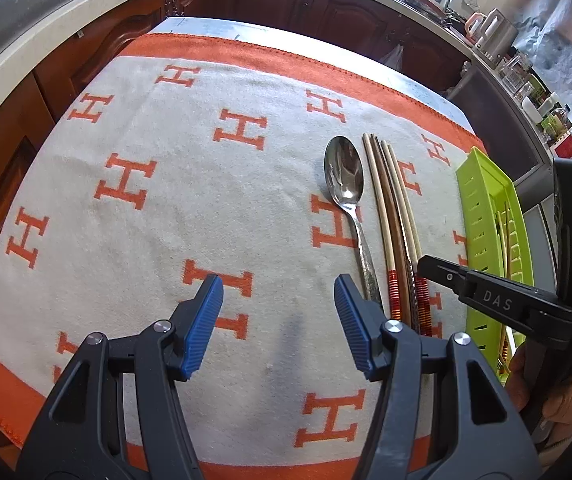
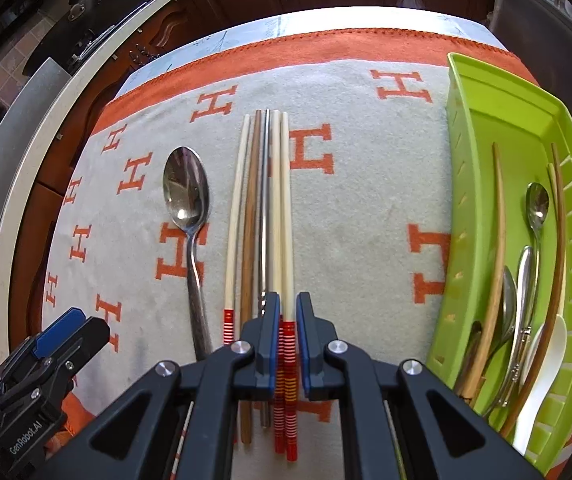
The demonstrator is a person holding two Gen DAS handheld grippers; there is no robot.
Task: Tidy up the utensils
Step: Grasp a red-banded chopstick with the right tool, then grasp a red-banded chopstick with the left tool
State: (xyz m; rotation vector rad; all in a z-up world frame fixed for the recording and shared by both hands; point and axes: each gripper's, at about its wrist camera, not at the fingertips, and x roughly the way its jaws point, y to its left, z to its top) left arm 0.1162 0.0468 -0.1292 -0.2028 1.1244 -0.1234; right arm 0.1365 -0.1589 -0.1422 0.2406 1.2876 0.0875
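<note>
On the orange-and-white H-pattern cloth (image 2: 365, 200) lie a steel spoon (image 2: 186, 192) and, to its right, a row of several chopsticks (image 2: 262, 200). My right gripper (image 2: 287, 304) is low over their near ends, its jaws closed tight around the red-striped ends of the two rightmost pale chopsticks (image 2: 286, 344), which still lie in line with the others. My left gripper (image 1: 278, 282) hovers open over bare cloth, left of the spoon (image 1: 343, 172) and chopsticks (image 1: 389, 208). The right gripper (image 1: 425, 266) shows there from the side.
A lime-green slotted tray (image 2: 457, 160) stands along the cloth's right side, holding steel spoons (image 2: 535, 208), brown chopsticks and a white spoon (image 2: 541, 372). In the left wrist view the tray (image 1: 481, 184) sits beyond the chopsticks. Dark wood cabinets and a pale counter ring the table.
</note>
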